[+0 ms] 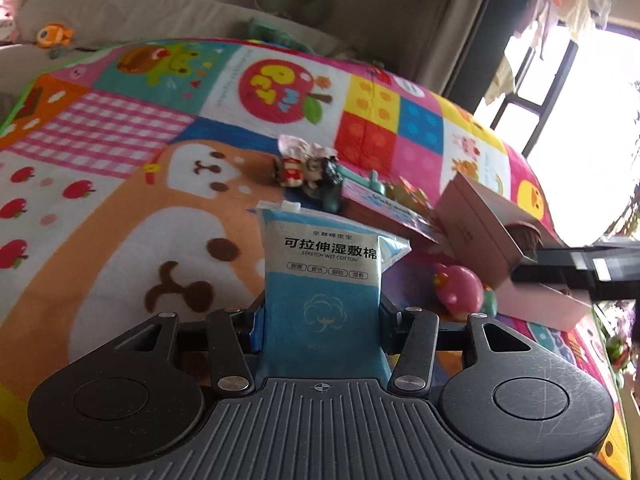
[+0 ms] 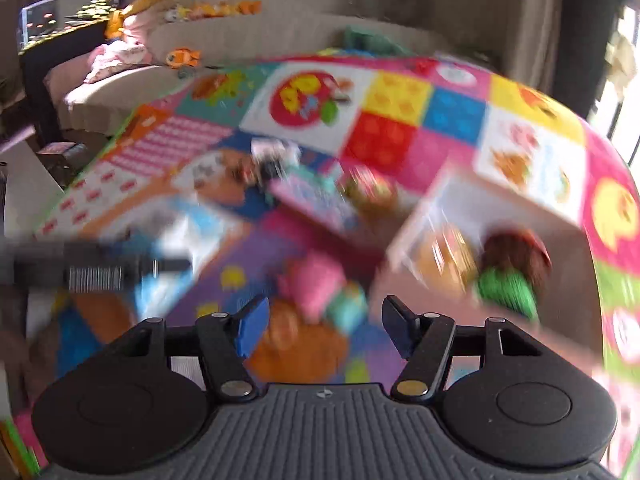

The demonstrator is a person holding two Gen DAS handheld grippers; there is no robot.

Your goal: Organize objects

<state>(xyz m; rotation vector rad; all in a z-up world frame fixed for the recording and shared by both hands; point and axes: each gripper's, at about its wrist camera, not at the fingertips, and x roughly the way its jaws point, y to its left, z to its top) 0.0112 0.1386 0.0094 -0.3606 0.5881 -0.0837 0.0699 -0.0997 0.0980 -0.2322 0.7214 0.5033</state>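
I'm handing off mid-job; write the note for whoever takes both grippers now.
Left gripper: shut on the blue-and-white stretch wet cotton pack, held upright above the colourful patchwork play mat.
Right gripper: open, empty; its view is motion-blurred.
On the mat: pink round toy, small figurines, pink flat box. The open cardboard box lies on its side with items inside.
Done: pack picked up.
Left: place the pack, probably gather the loose toys.
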